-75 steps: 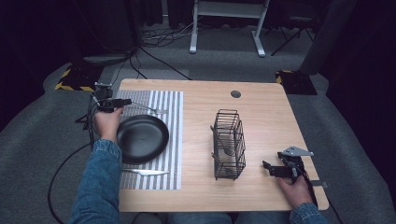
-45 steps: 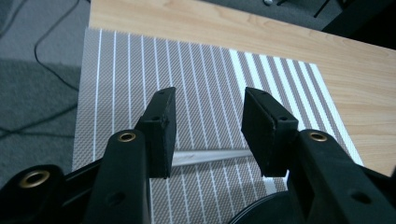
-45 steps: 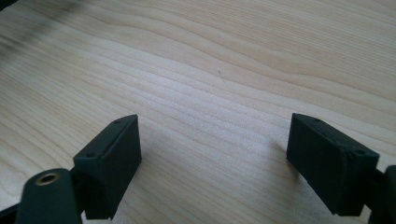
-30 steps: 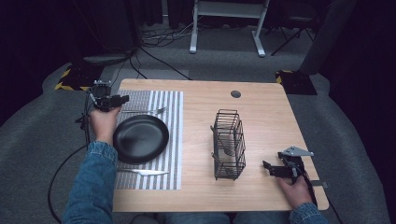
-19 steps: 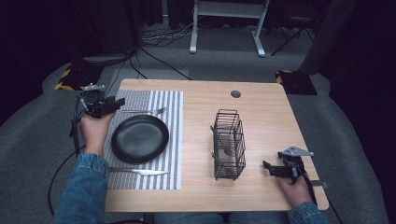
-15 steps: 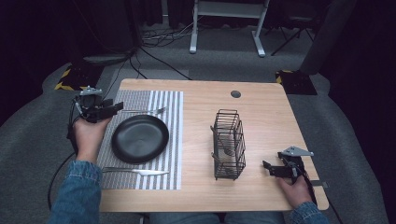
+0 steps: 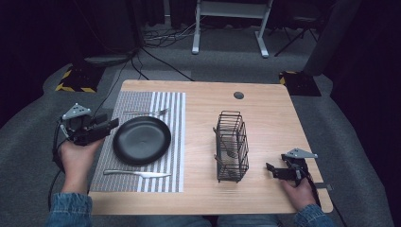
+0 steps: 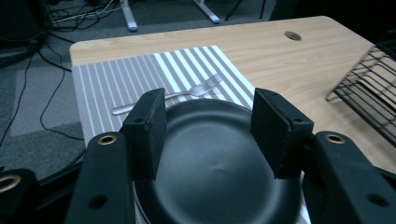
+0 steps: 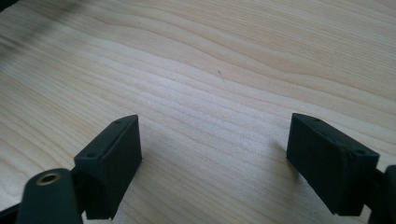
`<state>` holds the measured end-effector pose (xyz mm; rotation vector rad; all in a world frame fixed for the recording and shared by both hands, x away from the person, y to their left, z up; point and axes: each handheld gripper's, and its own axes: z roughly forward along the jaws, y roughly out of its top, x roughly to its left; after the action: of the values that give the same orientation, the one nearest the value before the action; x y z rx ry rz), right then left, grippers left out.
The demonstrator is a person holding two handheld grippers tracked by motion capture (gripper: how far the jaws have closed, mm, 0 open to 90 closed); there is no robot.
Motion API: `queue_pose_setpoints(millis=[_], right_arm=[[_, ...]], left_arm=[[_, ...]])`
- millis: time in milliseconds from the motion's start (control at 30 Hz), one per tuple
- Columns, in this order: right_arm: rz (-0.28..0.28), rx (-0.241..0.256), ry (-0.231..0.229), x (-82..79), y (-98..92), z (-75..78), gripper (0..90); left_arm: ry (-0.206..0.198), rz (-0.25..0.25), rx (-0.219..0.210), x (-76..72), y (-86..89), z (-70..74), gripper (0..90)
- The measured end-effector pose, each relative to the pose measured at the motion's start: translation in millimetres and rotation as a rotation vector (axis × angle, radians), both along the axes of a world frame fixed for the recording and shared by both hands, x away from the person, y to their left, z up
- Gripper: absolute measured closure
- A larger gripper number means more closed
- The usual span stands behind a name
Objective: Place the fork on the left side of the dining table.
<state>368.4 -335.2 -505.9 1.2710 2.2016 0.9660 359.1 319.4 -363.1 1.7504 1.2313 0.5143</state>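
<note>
A black plate (image 7: 142, 140) lies on a striped placemat (image 7: 165, 104), with a fork (image 7: 146, 112) beyond it and a knife (image 7: 137, 173) on its near side. My left gripper (image 7: 112, 125) hovers at the table's left edge and points at the plate's left rim. In the left gripper view my left gripper (image 8: 208, 107) stands open, and the plate (image 8: 210, 172) and fork (image 8: 187, 93) show past the jaws. My right gripper (image 7: 270, 169) rests low at the front right, just right of a black wire rack (image 7: 231, 146). It (image 9: 233, 154) is open over bare wood.
The wire rack stands mid-table with what looks like a utensil (image 7: 230, 153) inside. A cable hole (image 7: 239, 95) sits near the far edge. Bare wood table (image 7: 283, 123) lies right of the rack. Cables and a desk frame are on the floor beyond.
My left gripper has drawn back from the plate's far left side, moving left and toward the person, off the table's edge. The right gripper has stayed put.
</note>
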Motion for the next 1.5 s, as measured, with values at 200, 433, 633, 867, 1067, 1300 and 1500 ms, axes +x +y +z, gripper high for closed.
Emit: queue_pose_setpoints(millis=[200,433,633,867,1067,1300,1500], right_arm=[[0.006,0.0,0.002,0.5,0.2,0.1,18.1],[0.015,-0.002,0.001,1.4,0.3,0.1,18.1],[0.017,0.0,0.001,2.0,0.9,0.1,18.1],[0.016,0.0,0.001,2.0,0.9,0.0,18.1],[0.016,0.0,0.001,1.9,0.9,0.0,18.1],[0.016,0.0,0.001,1.9,0.9,0.0,18.1],[0.017,0.001,0.0,1.8,1.0,0.0,18.3]], left_arm=[[-0.006,-0.03,0.035,-27.5,-11.2,0.3,45.4],[-0.012,-0.039,0.05,-60.7,-17.8,-6.0,45.2],[-0.02,-0.033,0.048,-83.0,-18.3,-14.1,45.0],[-0.052,-0.048,0.046,-111.3,-19.9,-24.3,44.4],[-0.079,-0.096,0.031,-119.6,-20.6,-40.2,42.9],[-0.033,-0.155,0.07,-119.4,-22.5,-66.6,40.2],[0.022,-0.162,0.088,-120.1,-25.8,-87.9,39.2]])
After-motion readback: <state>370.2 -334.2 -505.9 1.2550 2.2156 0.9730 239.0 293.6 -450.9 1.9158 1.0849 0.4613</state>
